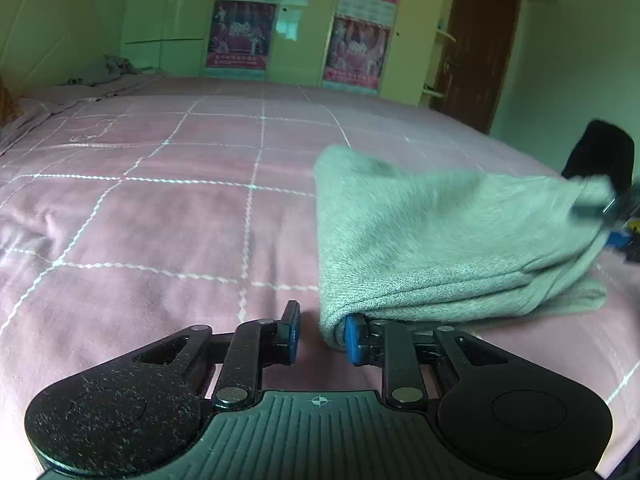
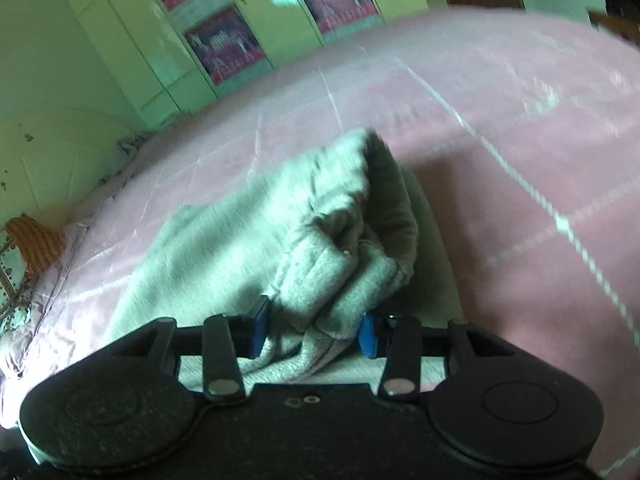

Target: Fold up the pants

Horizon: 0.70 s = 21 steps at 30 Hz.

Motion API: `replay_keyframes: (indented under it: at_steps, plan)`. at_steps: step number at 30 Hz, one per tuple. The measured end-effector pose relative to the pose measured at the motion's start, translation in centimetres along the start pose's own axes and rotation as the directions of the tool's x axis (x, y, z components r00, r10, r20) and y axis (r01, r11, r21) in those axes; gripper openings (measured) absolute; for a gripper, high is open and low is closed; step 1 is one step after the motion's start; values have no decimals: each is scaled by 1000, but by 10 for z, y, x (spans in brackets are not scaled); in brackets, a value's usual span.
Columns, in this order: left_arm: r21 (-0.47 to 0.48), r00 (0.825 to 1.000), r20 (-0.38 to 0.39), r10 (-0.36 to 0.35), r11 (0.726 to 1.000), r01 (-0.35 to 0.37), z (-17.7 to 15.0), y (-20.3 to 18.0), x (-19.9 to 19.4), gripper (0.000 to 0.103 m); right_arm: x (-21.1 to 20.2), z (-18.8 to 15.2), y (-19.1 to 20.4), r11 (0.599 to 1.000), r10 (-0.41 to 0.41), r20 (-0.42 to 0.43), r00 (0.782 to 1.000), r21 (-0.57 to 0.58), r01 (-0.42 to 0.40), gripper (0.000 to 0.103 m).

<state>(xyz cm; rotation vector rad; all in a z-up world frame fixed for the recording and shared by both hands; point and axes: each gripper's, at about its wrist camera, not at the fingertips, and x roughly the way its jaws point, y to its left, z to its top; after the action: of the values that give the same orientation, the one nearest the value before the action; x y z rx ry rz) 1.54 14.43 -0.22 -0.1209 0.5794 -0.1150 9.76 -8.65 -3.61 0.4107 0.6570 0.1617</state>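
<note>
- One pair of grey pants (image 1: 440, 240), partly folded, lying on the bed toward its right side, one end lifted.
- One bed with a pink checked cover (image 1: 160, 200).
- One left gripper (image 1: 322, 334): fingers apart with only bed cover between them; the right blue pad (image 1: 354, 338) touches the near corner of the pants.
- One right gripper (image 2: 316, 330): fingers clamped on a bunched fold of the pants.
- Four posters (image 1: 240, 34) on the wardrobe doors (image 1: 168, 16).
- One brown door (image 1: 476, 48).
</note>
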Motion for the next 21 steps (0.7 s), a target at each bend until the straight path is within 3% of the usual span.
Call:
replay_keyframes:
  at_steps: [2,5,6,8,9,11,13,14,16,18,21]
  plan:
    - [-4,999,35,17,1000,-17,0,0,-4,41,-27,5,3,992,125,108,986,14,-127,39]
    - [-10,999,42,16,1000,-15,0,-1,-4,43,-50,1,-10,961,251,212,945,60,-268,39]
    - [-8,999,31,11,1000,-10,-1,-2,-1,43,-42,-4,-23,960,236,194,952,107,-259,39]
    - [3,1000,22,8,1000,-8,-3,-4,-1,43,-3,-15,-56,948,149,6,989,283,-144,39]
    - [6,1000,22,9,1000,-9,-3,-4,-1,43,1,-24,-75,924,190,-9,982,339,-176,39]
    - [-9,1000,21,9,1000,-9,-3,-4,0,43,-7,-24,-71,935,187,-1,982,308,-177,45]
    - [-23,1000,16,8,1000,-8,-3,-3,2,43,-27,-27,-61,959,135,37,990,248,-140,57]
    - [-23,1000,15,9,1000,-8,-3,-3,3,43,-39,-28,-58,969,103,67,992,221,-115,58]
    - [-19,1000,16,12,1000,-11,-4,-4,4,43,-63,-32,-54,977,56,156,986,195,-86,49]
    - [-18,1000,15,12,1000,-12,-4,-4,4,43,-77,-35,-51,980,66,204,977,170,-102,42]
    - [-18,1000,14,11,1000,-11,-3,-5,4,43,-69,-28,-47,983,96,144,985,145,-117,41]
